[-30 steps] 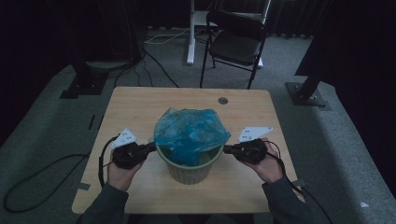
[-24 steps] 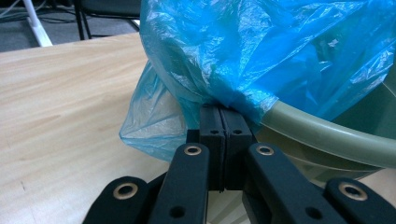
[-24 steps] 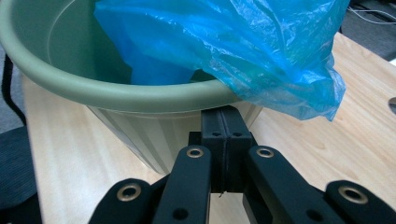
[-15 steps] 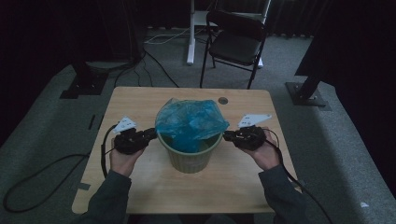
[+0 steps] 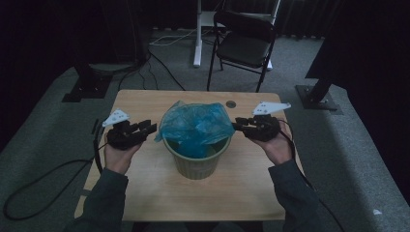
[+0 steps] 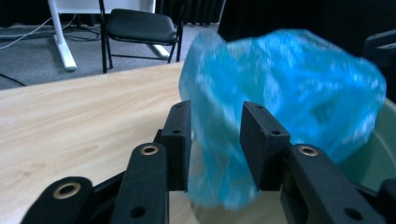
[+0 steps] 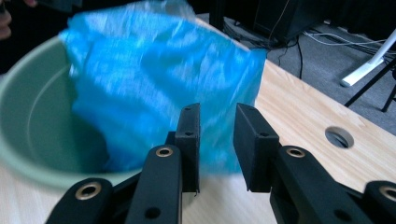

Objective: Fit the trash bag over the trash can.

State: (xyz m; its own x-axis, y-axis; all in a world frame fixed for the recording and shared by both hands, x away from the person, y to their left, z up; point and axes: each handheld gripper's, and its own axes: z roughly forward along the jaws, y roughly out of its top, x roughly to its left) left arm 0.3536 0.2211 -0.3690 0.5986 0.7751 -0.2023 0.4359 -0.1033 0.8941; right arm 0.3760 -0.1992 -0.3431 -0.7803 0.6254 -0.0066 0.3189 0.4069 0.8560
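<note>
A blue plastic bag (image 5: pixel 196 123) sits crumpled in the mouth of a pale green bin (image 5: pixel 196 166) at the middle of the wooden table (image 5: pixel 145 104). My left gripper (image 5: pixel 151 128) hovers at the bag's left edge. Its jaws have just been opening, and in the left gripper view (image 6: pixel 215 121) the bag (image 6: pixel 289 88) hangs loose in the gap without the pads pressing it. At the bag's right edge is my right gripper (image 5: pixel 238 124), whose jaws have also just been opening. In the right gripper view (image 7: pixel 217 119) the bag (image 7: pixel 154 79) and the bin's rim (image 7: pixel 28 116) lie just beyond the fingertips.
A round cable hole (image 5: pixel 231 104) is in the table behind the bin. A black chair (image 5: pixel 244 46) and a white desk leg (image 5: pixel 197 34) stand beyond the far edge. Cables and dark stand bases (image 5: pixel 319 96) lie on the grey floor on both sides.
Both grippers have lifted and moved toward the far side of the table beside the bin. Their jaws, shut at the bag's edges a second ago, now stand apart, and the bag has slackened.
</note>
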